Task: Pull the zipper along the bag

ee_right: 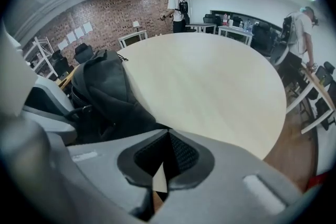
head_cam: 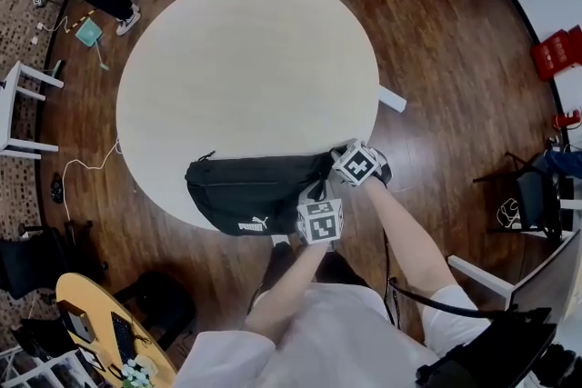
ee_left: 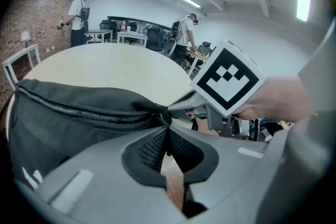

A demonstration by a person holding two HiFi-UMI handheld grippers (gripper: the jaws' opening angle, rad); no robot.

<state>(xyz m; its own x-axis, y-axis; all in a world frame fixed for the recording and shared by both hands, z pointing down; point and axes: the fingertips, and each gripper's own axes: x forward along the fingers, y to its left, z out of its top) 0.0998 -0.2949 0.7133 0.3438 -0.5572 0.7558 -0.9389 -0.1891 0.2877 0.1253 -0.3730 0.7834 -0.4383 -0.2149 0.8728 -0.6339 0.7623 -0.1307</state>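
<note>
Head view: shows the bag (head_cam: pixel 255 191) flat at the near edge of the table (head_cam: pixel 245 59), long axis running off to the left of both grippers. Puts the left gripper (head_cam: pixel 317 200) and the right gripper (head_cam: pixel 346 161) close together at the bag's right end, the left one nearer the body.

Left gripper view: shows jaws pressed together on the zipper pull (ee_left: pixel 166 122), with the zipper (ee_left: pixel 94 115) stretching ahead and leftward along the bag's top. Places the right gripper just ahead to the right, tips at the bag's end.

Right gripper view: shows jaws closed on dark fabric at the bag's end, the rest of the bag lying to the left. Looks like an anchoring hold; calls for a leftward draw along the long axis by the left gripper
</note>
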